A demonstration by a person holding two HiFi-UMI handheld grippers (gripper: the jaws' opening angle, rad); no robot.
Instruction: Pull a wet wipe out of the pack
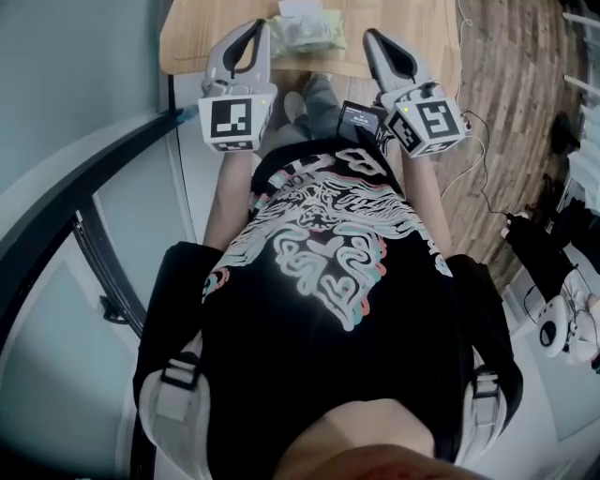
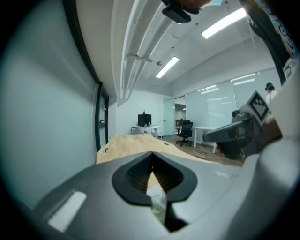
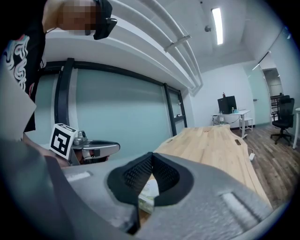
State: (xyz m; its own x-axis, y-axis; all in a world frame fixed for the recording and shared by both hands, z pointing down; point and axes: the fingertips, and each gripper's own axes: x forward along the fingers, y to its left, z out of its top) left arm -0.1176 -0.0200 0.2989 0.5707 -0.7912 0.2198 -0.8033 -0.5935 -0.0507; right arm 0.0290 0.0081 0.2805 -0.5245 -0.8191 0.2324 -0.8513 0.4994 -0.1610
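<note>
Pale-green wipe pack lies on the wooden counter between the tips of the left tool and right tool – both closed, empty – so unless one opens first, it may just shove the light pack away.

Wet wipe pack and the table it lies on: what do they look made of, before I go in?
Wet wipe pack: probably soft plastic film, pale green with a slight sheen. Its surface looks wrinkled, and a white patch sits on top. Table: light wood or a wood-look laminate, matt finish. Long grain lines run along the top, but the pictures cannot show which of the two it is.
</note>
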